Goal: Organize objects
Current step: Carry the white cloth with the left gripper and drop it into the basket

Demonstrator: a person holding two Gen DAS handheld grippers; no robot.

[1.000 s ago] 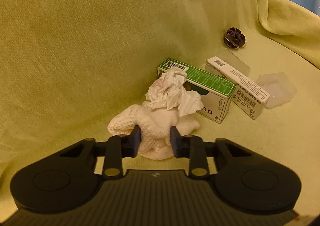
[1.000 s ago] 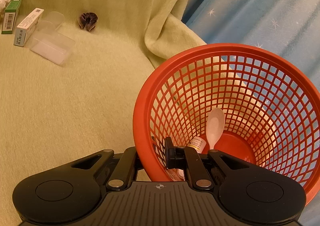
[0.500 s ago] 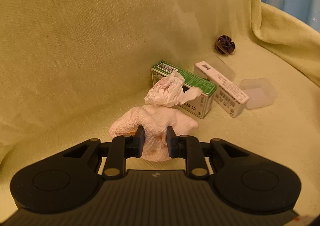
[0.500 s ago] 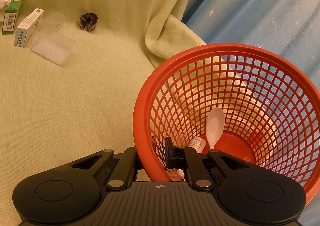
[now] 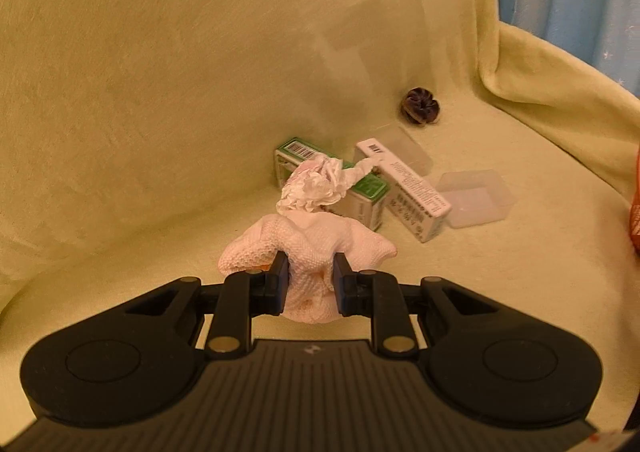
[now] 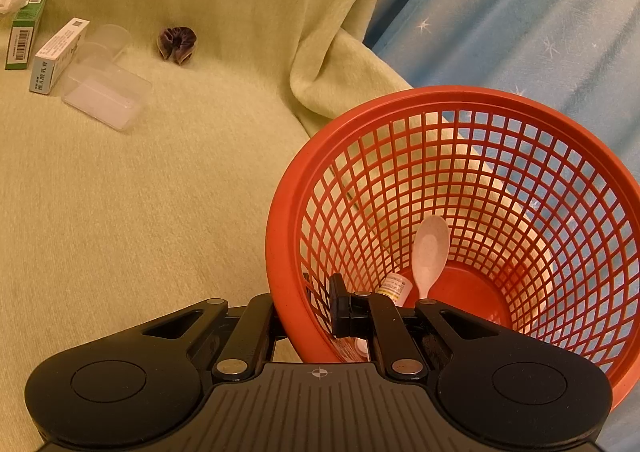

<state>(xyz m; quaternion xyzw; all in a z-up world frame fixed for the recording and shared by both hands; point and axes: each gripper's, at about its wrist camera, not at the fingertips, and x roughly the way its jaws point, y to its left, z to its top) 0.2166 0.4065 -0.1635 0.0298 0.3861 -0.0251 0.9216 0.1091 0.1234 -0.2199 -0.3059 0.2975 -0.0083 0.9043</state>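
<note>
My left gripper (image 5: 310,280) is shut on a white knitted cloth (image 5: 312,248) and holds it lifted off the green sofa cover. A crumpled tissue (image 5: 320,187) lies behind it against a green box (image 5: 360,191). A white box (image 5: 404,187) and a clear plastic case (image 5: 474,197) lie to the right. My right gripper (image 6: 304,310) is shut on the rim of a red mesh basket (image 6: 520,179). The basket holds a white spoon (image 6: 430,252) and a small bottle (image 6: 394,288).
A dark scrunchie (image 5: 420,106) lies by the sofa back; it also shows in the right wrist view (image 6: 178,43). The boxes (image 6: 60,53) and clear case (image 6: 106,97) are far left of the basket. A blue starred curtain (image 6: 520,11) hangs behind the sofa arm.
My left gripper has closed tighter on the knitted cloth and pulled back and up, so the boxes and tissue look farther away. The right gripper and basket have not moved.
</note>
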